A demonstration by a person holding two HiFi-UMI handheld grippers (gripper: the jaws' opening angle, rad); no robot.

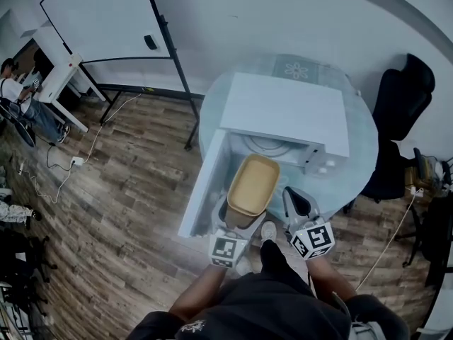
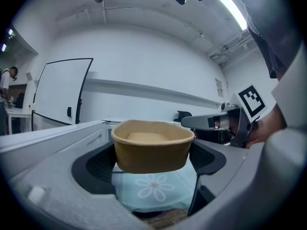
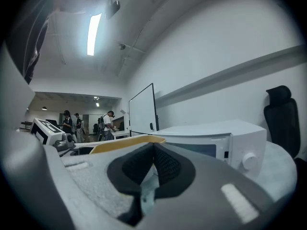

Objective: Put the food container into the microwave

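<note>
The left tongs [image 1: 236,217] are clamped on the food container [image 1: 253,184], a tan paper tub with nothing showing above its rim. In the left gripper view the two dark pads [image 2: 97,164] press against the tub's opposite walls, and the flowered cloth [image 2: 156,188] shows below its base. From the head view, the food container sits at the mouth of the microwave [image 1: 287,108], on the 6 o'clock side of the open cavity. Its far end is near the round glass plate [image 1: 267,146] inside. The microwave's door [image 1: 202,186] hangs wide open, swung out toward 7 o'clock.

The right tongs [image 1: 293,198] are pressed together on nothing — the right gripper view shows the black pads [image 3: 165,164] meeting with no gap. They hover at 3 o'clock from the food container, just beside it and apart from it. In that view the tub's yellow rim peeks up behind the pads.

The microwave stands on a round surface [image 1: 361,140] covered in pale blue cloth. A black office chair [image 1: 400,98] stands at 3 o'clock of the surface, and a whiteboard [image 1: 99,20] at 10 o'clock.
</note>
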